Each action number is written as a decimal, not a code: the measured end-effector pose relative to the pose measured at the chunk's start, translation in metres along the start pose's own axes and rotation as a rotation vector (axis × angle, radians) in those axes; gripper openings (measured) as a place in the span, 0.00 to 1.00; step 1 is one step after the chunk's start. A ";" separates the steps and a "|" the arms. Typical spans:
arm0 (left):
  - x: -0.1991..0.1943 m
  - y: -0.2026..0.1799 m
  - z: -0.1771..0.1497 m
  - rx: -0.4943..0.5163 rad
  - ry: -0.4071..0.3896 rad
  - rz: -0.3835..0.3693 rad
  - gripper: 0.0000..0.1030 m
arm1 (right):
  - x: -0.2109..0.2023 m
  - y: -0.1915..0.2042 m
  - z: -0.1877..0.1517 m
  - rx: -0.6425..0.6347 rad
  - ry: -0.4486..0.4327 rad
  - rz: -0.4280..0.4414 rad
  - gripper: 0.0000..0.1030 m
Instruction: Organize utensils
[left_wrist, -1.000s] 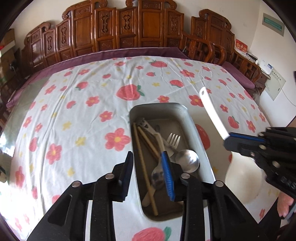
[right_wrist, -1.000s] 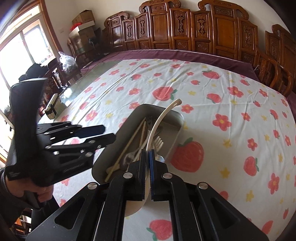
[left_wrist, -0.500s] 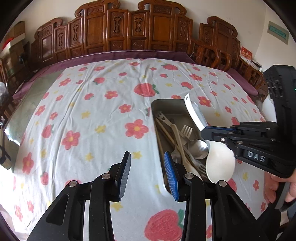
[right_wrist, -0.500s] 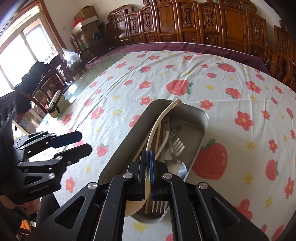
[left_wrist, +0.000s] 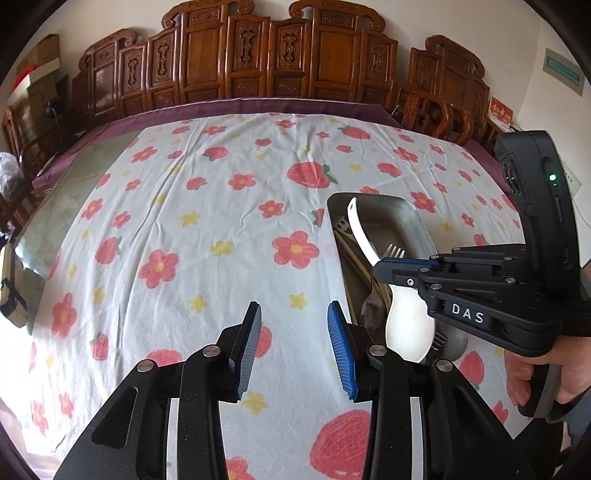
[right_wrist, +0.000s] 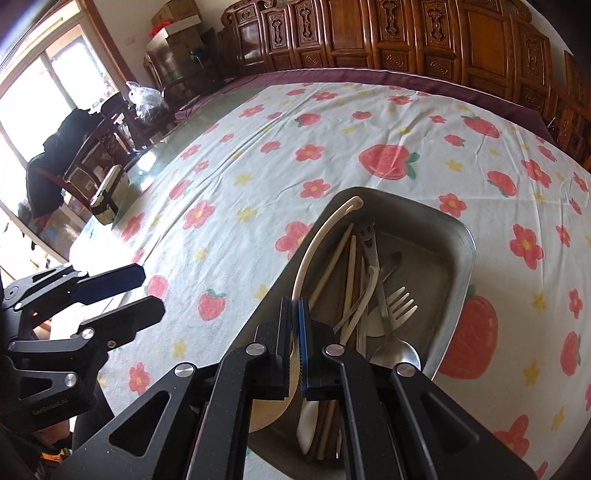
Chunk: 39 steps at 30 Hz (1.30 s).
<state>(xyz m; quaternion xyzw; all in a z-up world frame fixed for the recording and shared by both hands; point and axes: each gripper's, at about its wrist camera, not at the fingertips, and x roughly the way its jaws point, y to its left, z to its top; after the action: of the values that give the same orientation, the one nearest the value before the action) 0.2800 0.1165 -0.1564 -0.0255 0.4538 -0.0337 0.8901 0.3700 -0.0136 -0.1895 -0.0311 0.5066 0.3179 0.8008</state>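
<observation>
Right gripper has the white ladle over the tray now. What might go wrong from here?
The right gripper pinches the white ladle on its thin handle, so the heavier bowl may swivel or slip. The metal tray already holds a fork, spoon and chopsticks; the ladle may land on that pile and rock. The left gripper is open over the tablecloth, not steadying the tray.

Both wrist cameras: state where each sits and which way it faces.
Left wrist: on the open left gripper, facing across the tablecloth; right gripper and hand show.
Right wrist: on the right gripper, shut on the white spoon, looking over the metal tray.
Shared: tray, spoon, tablecloth, each other's gripper.
</observation>
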 end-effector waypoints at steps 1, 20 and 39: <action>0.000 -0.001 0.000 0.001 0.000 0.000 0.34 | 0.000 -0.003 -0.001 0.005 0.002 -0.011 0.04; -0.001 -0.012 0.001 0.017 -0.005 -0.009 0.34 | -0.015 -0.016 -0.013 0.014 -0.050 -0.029 0.08; -0.033 -0.047 0.000 0.055 -0.088 0.028 0.89 | -0.112 -0.053 -0.071 0.103 -0.240 -0.193 0.98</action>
<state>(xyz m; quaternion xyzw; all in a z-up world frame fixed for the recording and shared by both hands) 0.2590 0.0726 -0.1266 0.0041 0.4134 -0.0324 0.9100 0.3109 -0.1354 -0.1451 -0.0005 0.4173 0.2145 0.8831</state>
